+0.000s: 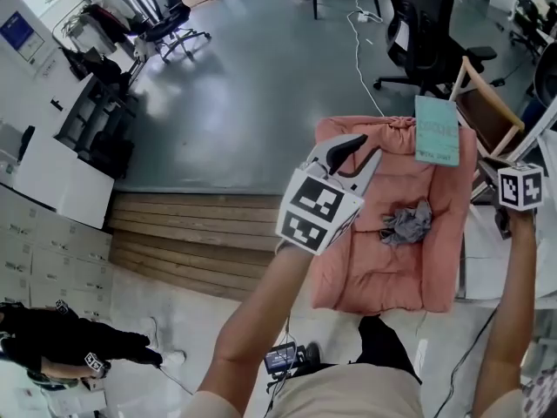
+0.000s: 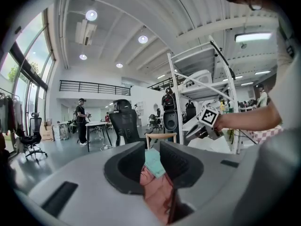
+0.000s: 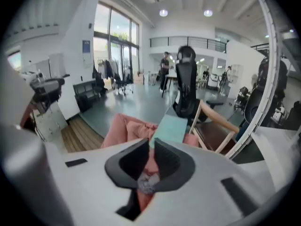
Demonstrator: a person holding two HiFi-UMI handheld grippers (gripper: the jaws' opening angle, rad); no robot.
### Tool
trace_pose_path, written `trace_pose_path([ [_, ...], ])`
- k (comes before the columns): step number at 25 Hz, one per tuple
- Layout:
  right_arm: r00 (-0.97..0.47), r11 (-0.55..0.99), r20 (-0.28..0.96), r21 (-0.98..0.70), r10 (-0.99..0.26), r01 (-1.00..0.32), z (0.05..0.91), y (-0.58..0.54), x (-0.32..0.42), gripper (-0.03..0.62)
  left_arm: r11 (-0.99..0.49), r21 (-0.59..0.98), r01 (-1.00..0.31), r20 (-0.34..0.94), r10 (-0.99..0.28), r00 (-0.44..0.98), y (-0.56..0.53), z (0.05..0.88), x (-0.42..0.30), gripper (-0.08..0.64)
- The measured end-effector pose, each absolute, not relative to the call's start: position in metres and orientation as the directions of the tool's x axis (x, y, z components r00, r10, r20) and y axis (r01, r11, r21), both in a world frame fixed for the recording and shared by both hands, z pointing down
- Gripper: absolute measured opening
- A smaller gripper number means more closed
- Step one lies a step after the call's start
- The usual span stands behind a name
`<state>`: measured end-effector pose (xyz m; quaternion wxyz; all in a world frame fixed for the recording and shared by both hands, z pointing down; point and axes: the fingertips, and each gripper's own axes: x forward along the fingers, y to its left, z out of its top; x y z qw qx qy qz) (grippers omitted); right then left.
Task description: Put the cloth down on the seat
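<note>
Grey glossy floor (image 1: 261, 77) fills the upper frame, wooden planks (image 1: 191, 233) at centre left, black office chair (image 1: 426, 33) upper right.

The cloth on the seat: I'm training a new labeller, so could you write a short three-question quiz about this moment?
1. True or false: the right gripper is shut on the grey cloth.
2. What else rests on the pink cushion besides the cloth?
A. a teal card
B. a cup
C. a shoe
3. Fill in: the jaws of the left gripper stand ____, with nothing gripped between them.

Key
1. False: the cloth lies crumpled on the cushion, clear of both grippers.
2. A
3. open
</note>
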<state>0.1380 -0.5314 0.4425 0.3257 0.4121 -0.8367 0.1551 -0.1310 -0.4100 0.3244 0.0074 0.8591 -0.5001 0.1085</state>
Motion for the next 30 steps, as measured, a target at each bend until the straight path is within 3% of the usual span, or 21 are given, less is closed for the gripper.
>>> trace_pose_path([
  [1,-0.494,0.615,0.6,-0.004,-0.629,-0.788,0.414,-0.521,0.13,-0.006,-0.501,-0.095,-0.86,0.175,-0.859,0.481,-0.402,0.315,-0.131,0.091],
  [6,-0.67,0.699,0.271,0.014,-0.691,-0.715,0.291,-0.428,0.085,-0.009,-0.513,-0.109,-0.851,0.078,-0.858,0.507,-0.352,0.273,-0.129,0.091],
  [11,-0.726,0.733,0.119,0.016,-0.677,-0.68,0.232,-0.328,0.064,-0.011,-0.519,-0.132,-0.844,-0.016,-0.851,0.525,-0.29,0.233,-0.132,0.091],
  [22,-0.787,0.79,0.069,0.056,-0.613,-0.61,0.207,-0.177,0.043,-0.011,-0.537,-0.143,-0.832,-0.129,-0.823,0.553,-0.148,0.191,-0.129,0.091],
  [30,-0.793,0.801,0.11,0.059,-0.599,-0.596,0.221,-0.139,0.041,-0.011,-0.517,-0.073,-0.853,-0.116,-0.845,0.522,-0.102,0.207,-0.137,0.091],
])
